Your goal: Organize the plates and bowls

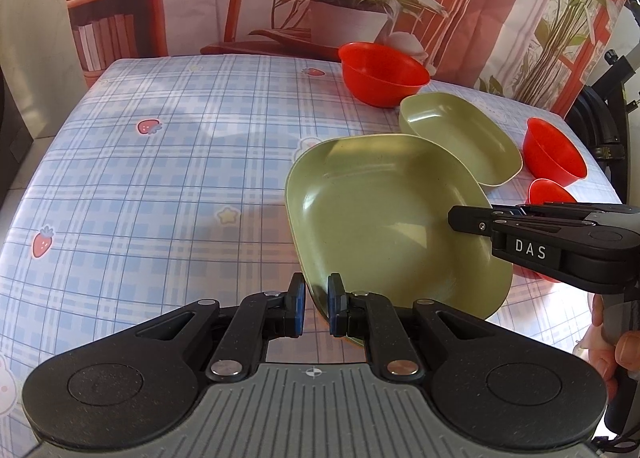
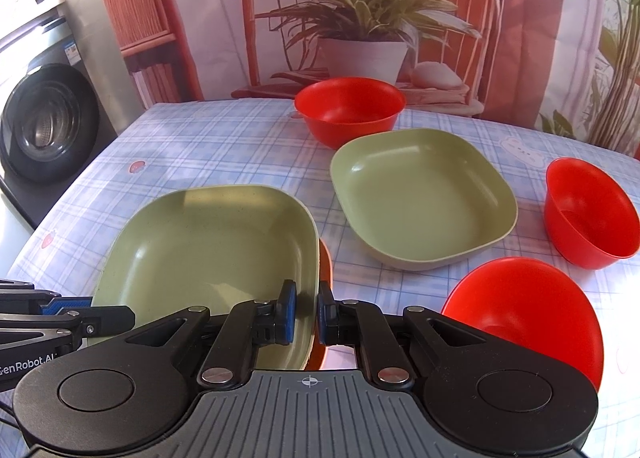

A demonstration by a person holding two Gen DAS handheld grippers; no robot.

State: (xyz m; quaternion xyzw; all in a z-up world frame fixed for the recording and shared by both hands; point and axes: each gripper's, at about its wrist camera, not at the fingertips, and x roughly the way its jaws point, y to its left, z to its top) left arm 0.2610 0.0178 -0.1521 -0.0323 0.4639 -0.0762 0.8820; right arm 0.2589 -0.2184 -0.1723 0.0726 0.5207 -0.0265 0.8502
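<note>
On a blue plaid tablecloth [image 2: 192, 138] dotted with strawberries, two hand-held grippers clamp opposite edges of one green plate [image 2: 208, 254], which sits tilted with an orange rim showing beneath its right side. Left gripper [image 1: 316, 308] has its pads pinched on the plate's near edge; right gripper [image 2: 307, 316] is likewise closed on the plate's rim, its side profile entering the left wrist view at the plate's right edge. Beyond that plate, toward the backdrop, a second green plate [image 2: 424, 198] lies flat on the cloth, just apart from it. Behind the second plate stands a red bowl [image 2: 350, 110]; to its right sits another red bowl [image 2: 588, 214], and nearer the cameras a third red bowl [image 2: 528, 318] rests tipped on its side. A printed backdrop [image 2: 360, 18] of chair and potted plant hangs behind the table, and a washing machine [image 2: 48, 122] stands off to the left of the plates.
</note>
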